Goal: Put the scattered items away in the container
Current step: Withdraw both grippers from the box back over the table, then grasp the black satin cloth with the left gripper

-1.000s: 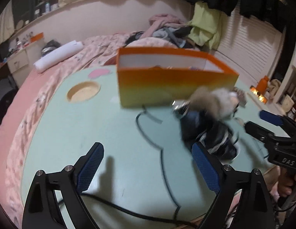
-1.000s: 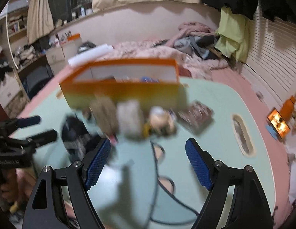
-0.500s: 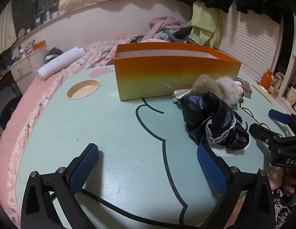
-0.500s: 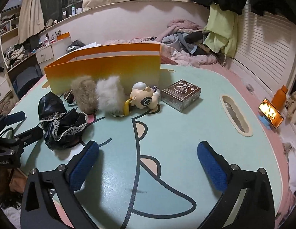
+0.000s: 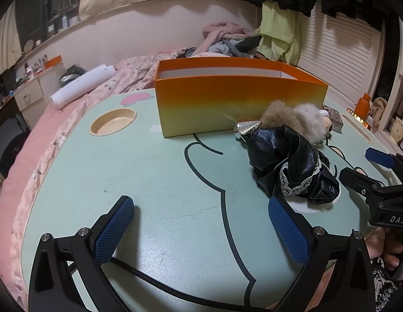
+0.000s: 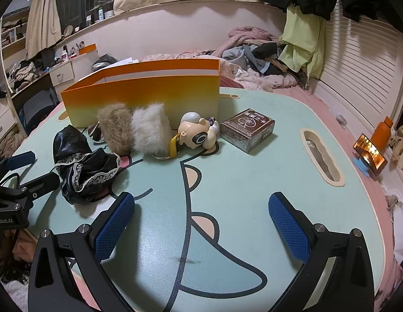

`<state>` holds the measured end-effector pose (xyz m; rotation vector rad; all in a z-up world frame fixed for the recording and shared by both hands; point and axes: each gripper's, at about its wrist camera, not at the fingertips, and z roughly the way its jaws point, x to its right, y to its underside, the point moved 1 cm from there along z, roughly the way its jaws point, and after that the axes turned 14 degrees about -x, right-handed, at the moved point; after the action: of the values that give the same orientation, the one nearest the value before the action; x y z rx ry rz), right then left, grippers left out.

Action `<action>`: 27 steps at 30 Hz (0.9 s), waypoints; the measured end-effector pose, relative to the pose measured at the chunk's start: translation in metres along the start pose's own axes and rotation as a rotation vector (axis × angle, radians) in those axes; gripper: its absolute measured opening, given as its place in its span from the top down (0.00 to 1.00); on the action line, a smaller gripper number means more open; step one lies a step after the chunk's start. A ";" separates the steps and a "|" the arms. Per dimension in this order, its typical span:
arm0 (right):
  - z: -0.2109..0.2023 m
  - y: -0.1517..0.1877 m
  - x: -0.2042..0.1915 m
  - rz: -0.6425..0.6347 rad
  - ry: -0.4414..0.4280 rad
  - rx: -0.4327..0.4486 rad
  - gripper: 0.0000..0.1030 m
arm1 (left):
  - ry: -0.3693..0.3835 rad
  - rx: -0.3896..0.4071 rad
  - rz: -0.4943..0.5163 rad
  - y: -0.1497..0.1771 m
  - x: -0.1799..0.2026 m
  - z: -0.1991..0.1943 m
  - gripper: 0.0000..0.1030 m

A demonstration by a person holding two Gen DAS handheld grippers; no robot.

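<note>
Here, orange box (image 6: pixel 141 96), black cloth (image 6: pixel 84 169), jaws wide.

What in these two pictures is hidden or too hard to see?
- Inside of the orange box: both views, its front wall hides the floor.
- Shiny metal cone: in the right view, mostly behind the fur pieces.
- Card box: in the left view, partly behind the fur.
- Card box print: too small to read.
</note>
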<state>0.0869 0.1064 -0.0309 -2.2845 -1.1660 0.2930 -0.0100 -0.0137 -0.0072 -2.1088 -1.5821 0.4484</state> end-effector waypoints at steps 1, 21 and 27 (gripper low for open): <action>0.000 0.000 0.000 0.000 0.000 0.000 0.00 | 0.000 -0.001 0.000 0.000 0.000 0.000 0.00; -0.002 0.001 0.006 0.020 0.000 0.014 0.00 | 0.130 0.068 0.155 -0.035 0.050 -0.024 0.11; -0.001 -0.001 0.008 0.018 0.001 0.013 0.00 | 0.157 0.016 0.149 -0.036 0.053 -0.015 0.46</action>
<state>0.0921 0.1128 -0.0291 -2.2847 -1.1401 0.3058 -0.0164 0.0427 0.0259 -2.2011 -1.3367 0.3342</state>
